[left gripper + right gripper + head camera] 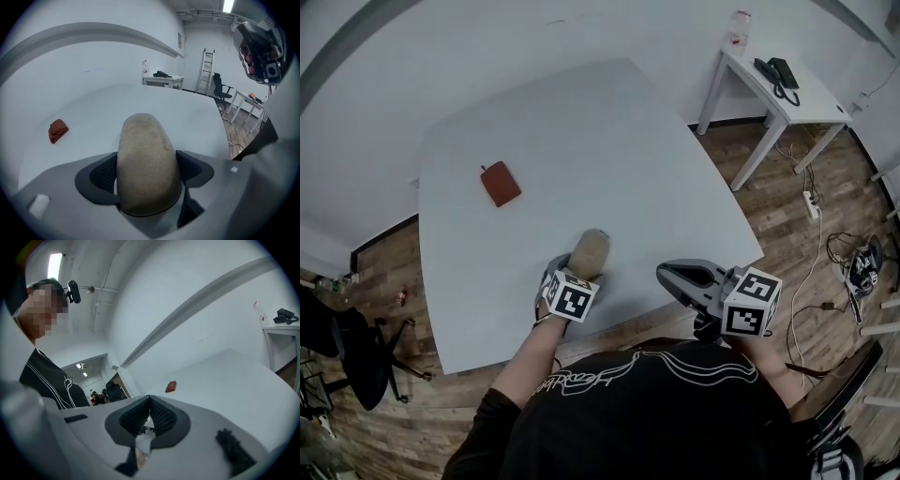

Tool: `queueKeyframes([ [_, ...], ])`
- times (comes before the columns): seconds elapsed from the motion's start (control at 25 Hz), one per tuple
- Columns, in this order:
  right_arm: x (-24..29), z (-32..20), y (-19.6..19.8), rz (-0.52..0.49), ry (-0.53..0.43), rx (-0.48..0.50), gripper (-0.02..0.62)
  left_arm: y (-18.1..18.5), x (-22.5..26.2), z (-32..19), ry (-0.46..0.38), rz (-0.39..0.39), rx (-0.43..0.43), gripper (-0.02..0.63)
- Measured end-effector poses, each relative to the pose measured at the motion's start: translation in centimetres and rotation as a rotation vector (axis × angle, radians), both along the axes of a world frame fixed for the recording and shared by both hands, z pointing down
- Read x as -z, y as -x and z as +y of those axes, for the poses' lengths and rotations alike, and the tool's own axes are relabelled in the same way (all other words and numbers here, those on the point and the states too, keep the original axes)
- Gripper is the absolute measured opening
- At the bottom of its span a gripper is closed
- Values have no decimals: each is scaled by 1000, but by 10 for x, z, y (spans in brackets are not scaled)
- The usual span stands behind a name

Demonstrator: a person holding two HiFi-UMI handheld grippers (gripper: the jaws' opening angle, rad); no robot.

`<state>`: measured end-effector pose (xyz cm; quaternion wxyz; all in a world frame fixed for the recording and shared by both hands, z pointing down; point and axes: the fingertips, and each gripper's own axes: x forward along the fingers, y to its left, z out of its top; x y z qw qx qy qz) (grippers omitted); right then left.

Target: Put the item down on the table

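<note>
A beige, rounded stone-like item (pixel 147 161) is clamped between the jaws of my left gripper (pixel 581 261), which is shut on it; the item (pixel 590 253) hangs over the near part of the white table (pixel 609 131). Whether it touches the tabletop I cannot tell. My right gripper (pixel 686 277) is shut with nothing in it near the table's front right edge, its ribbed pads (pixel 161 416) pressed together.
A small red-brown cloth (pixel 500 183) lies on the table's left part, also seen as the cloth (pixel 57 130) and the cloth (pixel 171 386). A small white side table (pixel 806 98) with a telephone (pixel 779 72) stands at the far right. Cables lie on the wood floor (pixel 825 234); a black chair (pixel 347 356) is at left.
</note>
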<state>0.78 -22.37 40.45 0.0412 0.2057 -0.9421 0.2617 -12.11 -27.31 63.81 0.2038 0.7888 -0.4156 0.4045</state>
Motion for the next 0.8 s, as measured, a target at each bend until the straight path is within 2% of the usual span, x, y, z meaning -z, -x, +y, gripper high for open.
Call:
queueKeyframes([
  [0.16,1,0,1,-5,-3,5,9,-1,3,0,-67,-19,-21,393],
  [0.24,1,0,1,-4,-5,10,8,-1,8,0,-86,0,-23,409],
  [0.44,3,2,6,-3,-16,28,9,-1,41,6,-102,117,-3,417],
  [0.56,5,7,8,2,-28,46,9,-2,84,18,-119,248,16,410],
  [0.64,8,10,11,1,-37,58,9,-4,123,30,-157,365,25,357],
  [0.8,16,16,19,-8,-58,87,9,-4,215,52,-324,598,42,121],
])
